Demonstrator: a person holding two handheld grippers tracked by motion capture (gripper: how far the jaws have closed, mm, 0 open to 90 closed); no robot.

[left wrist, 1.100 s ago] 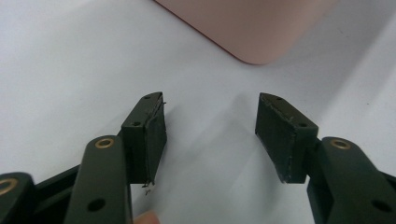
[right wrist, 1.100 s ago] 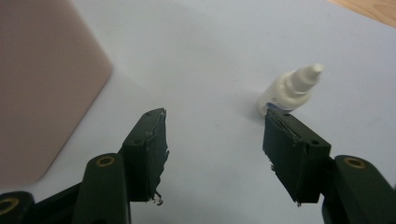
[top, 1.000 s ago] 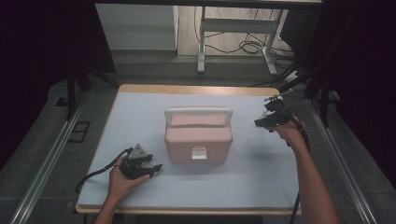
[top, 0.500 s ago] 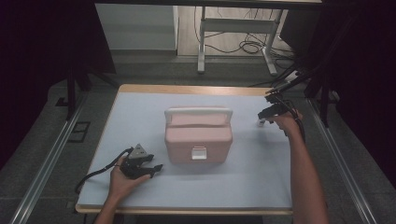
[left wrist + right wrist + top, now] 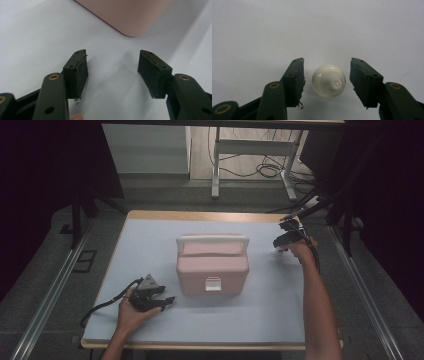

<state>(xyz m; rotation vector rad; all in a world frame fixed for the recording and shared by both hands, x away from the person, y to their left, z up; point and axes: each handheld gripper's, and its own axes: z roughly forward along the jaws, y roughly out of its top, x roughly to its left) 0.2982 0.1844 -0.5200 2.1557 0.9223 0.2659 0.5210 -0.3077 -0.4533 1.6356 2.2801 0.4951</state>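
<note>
A pink box (image 5: 212, 267) with a white handle (image 5: 212, 240) stands mid-table. My left gripper (image 5: 166, 296) rests on the table (image 5: 150, 235) at the box's front-left, open with nothing between its jaws (image 5: 112, 67); a corner of the pink box (image 5: 130, 15) lies just ahead of it. My right gripper (image 5: 280, 245) points down near the table's right edge. A small white round-topped object (image 5: 328, 80) stands between its jaws (image 5: 326, 75). The jaws have just been closing, and a gap still shows on each side of the object.
The pale mat covers the tabletop, with bare space in front of the box and to its left. Beyond the far edge stand a metal desk frame (image 5: 250, 150) and floor cables (image 5: 270, 170). A cable (image 5: 105, 305) trails from the left gripper.
The right hand has reached a little farther back and sunk toward the table. The left hand and the pink box have stayed put.
</note>
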